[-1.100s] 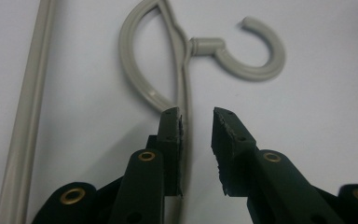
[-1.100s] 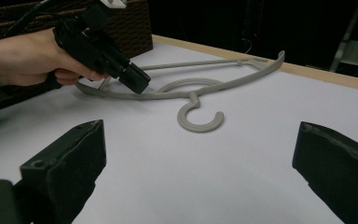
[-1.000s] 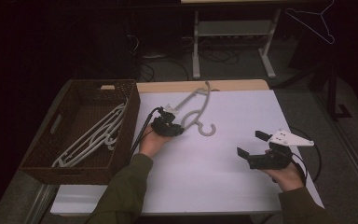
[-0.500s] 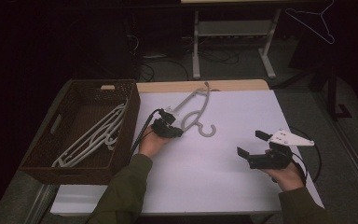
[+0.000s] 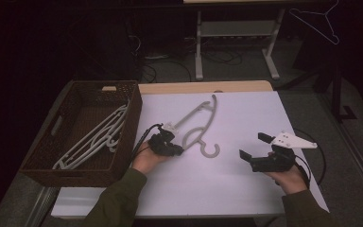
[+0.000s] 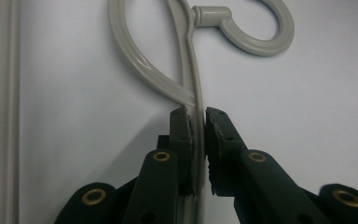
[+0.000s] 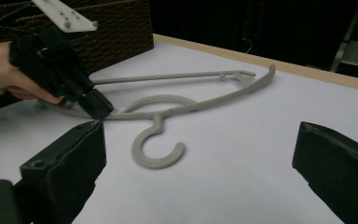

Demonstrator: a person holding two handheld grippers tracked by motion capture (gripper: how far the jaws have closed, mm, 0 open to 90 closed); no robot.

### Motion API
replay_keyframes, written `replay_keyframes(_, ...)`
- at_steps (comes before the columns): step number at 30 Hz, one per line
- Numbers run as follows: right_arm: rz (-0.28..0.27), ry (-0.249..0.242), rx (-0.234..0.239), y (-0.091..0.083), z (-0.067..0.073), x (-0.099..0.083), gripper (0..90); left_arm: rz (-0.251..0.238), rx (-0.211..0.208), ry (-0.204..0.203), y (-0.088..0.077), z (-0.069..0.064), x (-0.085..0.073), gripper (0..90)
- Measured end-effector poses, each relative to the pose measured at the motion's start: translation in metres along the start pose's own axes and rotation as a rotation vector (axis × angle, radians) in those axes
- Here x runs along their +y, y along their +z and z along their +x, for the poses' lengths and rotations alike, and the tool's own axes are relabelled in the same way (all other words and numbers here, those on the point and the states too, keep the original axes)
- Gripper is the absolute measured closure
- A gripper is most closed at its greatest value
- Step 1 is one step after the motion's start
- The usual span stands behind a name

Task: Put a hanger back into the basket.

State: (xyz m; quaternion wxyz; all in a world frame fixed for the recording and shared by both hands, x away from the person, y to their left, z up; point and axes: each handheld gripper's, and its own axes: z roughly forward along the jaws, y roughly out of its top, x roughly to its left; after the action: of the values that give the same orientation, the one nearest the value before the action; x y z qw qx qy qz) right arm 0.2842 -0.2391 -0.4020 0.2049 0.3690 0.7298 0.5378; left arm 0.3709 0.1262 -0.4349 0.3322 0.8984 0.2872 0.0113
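High view: my left gripper clamps the loose hanger (arm pinched).
Right gripper: jaws apart, idle.
Left: carrying it to basket.

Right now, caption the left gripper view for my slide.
Left tongs shut on grey hanger lying on white table.

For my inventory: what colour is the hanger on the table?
Pale grey plastic hanger, best seen in the left gripper view.

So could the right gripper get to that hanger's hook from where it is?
Probably yes. The right gripper stands open, and bare table lies between it and the hook; the left gripper grips the hanger elsewhere.
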Motion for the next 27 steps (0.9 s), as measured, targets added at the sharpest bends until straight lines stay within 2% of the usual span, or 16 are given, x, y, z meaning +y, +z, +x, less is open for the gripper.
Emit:
replay_keyframes(1,0.002,-0.002,0.002,0.0,0.001,0.0,2.3,-0.006,-0.005,-0.003,0.0,-0.002,-0.001,81.5)
replay_keyframes(2,0.002,-0.006,0.002,0.0,0.001,0.0,2.3,0.009,-0.018,0.018,-0.003,-0.006,-0.003,81.5)
replay_keyframes(6,0.007,-0.008,0.002,0.0,0.002,0.0,2.3,0.027,-0.044,0.049,-0.008,-0.022,-0.012,81.5)
replay_keyframes(11,0.008,-0.007,0.001,-0.001,0.002,0.0,2.3,0.041,-0.07,0.071,-0.016,-0.037,-0.027,81.5)
replay_keyframes(18,0.032,-0.014,0.008,0.003,0.003,0.003,4.7,0.015,-0.103,0.05,-0.019,-0.039,-0.038,80.3)
replay_keyframes(21,0.061,-0.025,0.019,0.008,0.005,0.011,6.4,-0.018,-0.114,0.038,-0.022,-0.038,-0.039,72.6)
replay_keyframes(23,0.088,-0.032,0.032,0.012,0.006,0.017,6.9,-0.039,-0.107,0.051,-0.028,-0.038,-0.038,67.5)
replay_keyframes(24,0.1,-0.028,0.038,0.016,0.006,0.02,8.3,-0.061,-0.101,0.037,-0.031,-0.04,-0.038,63.2)
replay_keyframes(27,0.124,-0.003,0.065,0.03,0.005,0.031,18.1,-0.099,-0.084,0.033,-0.039,-0.042,-0.039,50.3)
